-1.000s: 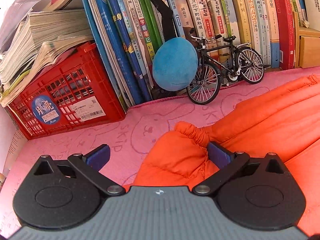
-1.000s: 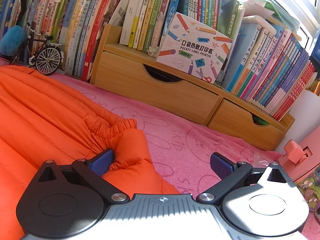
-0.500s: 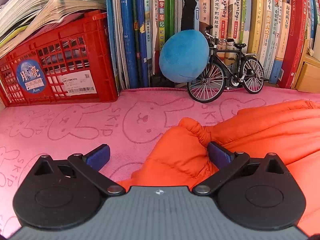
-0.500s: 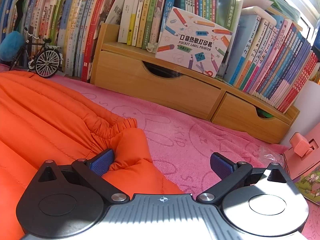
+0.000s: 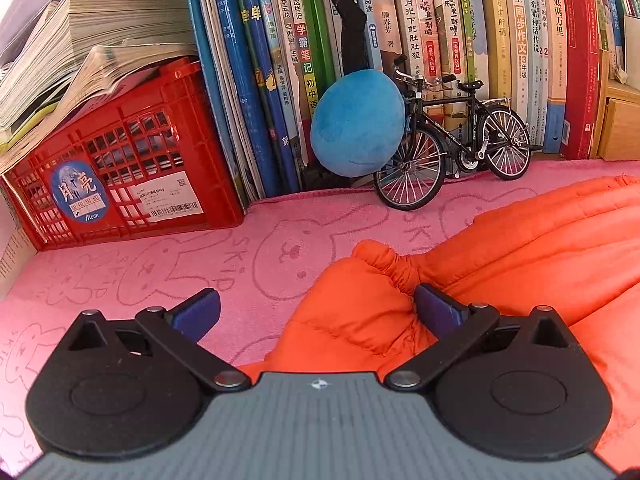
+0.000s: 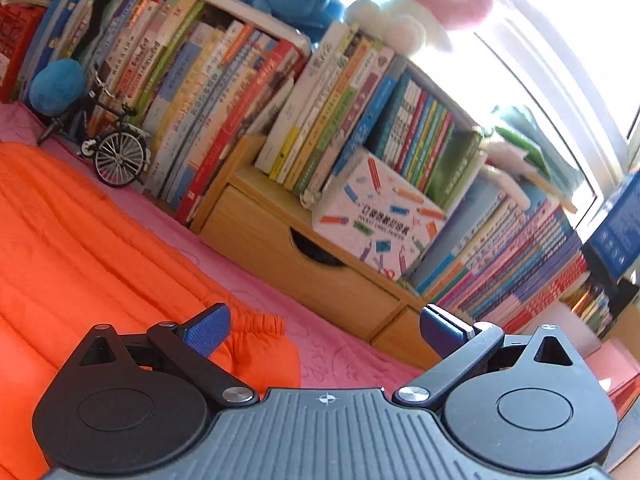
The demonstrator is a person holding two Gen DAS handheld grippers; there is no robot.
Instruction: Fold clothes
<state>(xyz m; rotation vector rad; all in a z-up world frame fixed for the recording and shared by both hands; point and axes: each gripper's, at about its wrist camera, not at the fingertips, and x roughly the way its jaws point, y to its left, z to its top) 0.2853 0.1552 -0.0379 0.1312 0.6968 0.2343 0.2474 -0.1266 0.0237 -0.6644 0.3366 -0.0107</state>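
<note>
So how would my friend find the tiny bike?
Look along the long row of upright books behind the pink bunny-print cloth. The small black model bicycle stands at their foot, right of the round blue plush ball. Nothing else there has spoked wheels.

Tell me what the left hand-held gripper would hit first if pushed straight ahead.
Probably the orange jacket's elastic cuff, bunched between the open fingers of the left hand-held gripper. Past it lies bare pink towel, then the blue plush ball; depth is uncertain.
</note>
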